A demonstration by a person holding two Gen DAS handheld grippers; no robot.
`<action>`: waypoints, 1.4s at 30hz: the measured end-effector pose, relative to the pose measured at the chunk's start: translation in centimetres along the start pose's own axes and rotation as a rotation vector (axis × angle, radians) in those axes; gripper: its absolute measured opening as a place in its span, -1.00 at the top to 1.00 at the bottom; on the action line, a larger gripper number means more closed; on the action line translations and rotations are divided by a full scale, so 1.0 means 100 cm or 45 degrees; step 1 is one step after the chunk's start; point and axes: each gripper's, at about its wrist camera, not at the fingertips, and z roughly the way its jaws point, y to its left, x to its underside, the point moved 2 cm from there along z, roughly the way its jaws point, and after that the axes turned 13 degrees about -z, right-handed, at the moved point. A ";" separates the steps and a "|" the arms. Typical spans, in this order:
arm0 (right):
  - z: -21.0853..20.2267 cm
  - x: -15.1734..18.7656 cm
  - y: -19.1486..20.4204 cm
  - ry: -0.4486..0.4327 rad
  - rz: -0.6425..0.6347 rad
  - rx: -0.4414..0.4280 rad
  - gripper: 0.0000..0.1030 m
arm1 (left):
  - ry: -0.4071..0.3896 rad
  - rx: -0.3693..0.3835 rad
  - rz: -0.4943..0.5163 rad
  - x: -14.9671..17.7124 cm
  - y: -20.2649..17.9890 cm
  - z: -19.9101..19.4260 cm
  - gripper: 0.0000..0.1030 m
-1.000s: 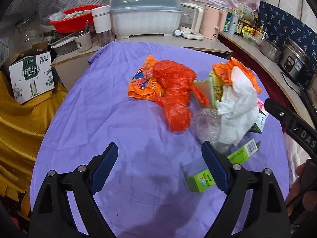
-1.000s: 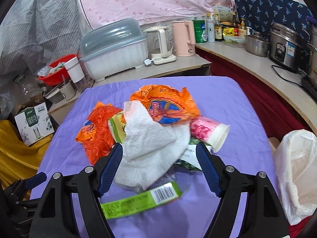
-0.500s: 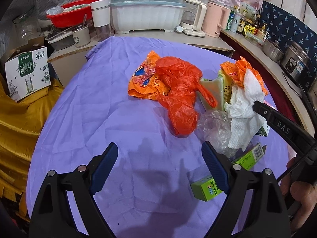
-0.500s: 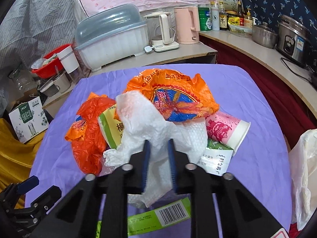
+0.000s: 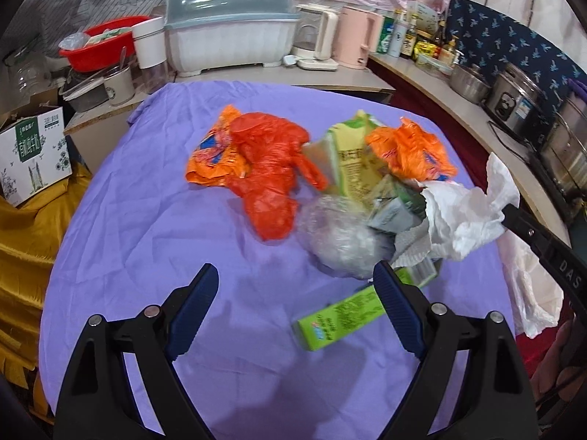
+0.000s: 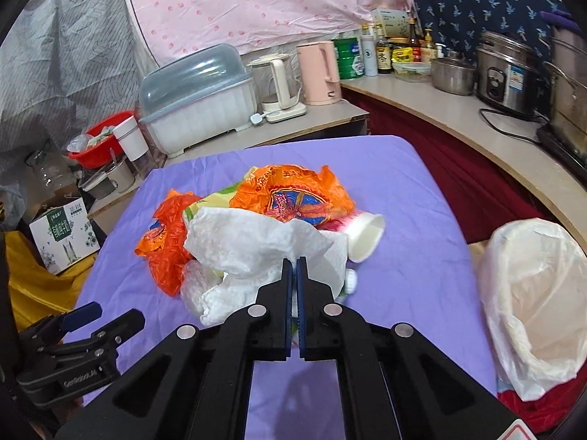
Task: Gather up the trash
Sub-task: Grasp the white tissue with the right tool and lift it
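right gripper pinching paper towel, left gripper spread, empty; wrappers, cup not yet in bag.

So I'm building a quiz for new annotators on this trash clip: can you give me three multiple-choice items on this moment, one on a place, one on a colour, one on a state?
1. Where does the white bin bag stand, seen from the right wrist?
A. right of the table
B. on the counter
C. under the orange bags

2. What colour is the tablecloth?
A. yellow
B. purple
C. red

3. How does the right gripper stand?
A. wide open
B. shut on the white paper towel
C. shut on the paper cup

Answers: 1 A, it sits past the cloth's right edge. 2 B, the cloth is purple throughout. 3 B, its pads pinch a fold of the towel.
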 end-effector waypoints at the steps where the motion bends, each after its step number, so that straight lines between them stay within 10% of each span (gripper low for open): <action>1: -0.005 0.003 -0.003 0.001 0.001 0.004 0.95 | 0.004 0.015 0.013 0.003 -0.006 -0.002 -0.60; 19: -0.048 0.084 -0.088 0.093 0.176 0.120 0.95 | 0.140 0.134 0.172 0.055 -0.104 0.017 -0.60; 30: -0.033 0.090 -0.113 0.102 0.223 0.121 0.95 | 0.245 0.109 0.038 0.045 -0.133 0.083 -0.55; 42: -0.020 0.085 -0.119 0.103 0.236 0.103 0.95 | 0.279 0.114 0.062 0.048 -0.140 0.090 0.89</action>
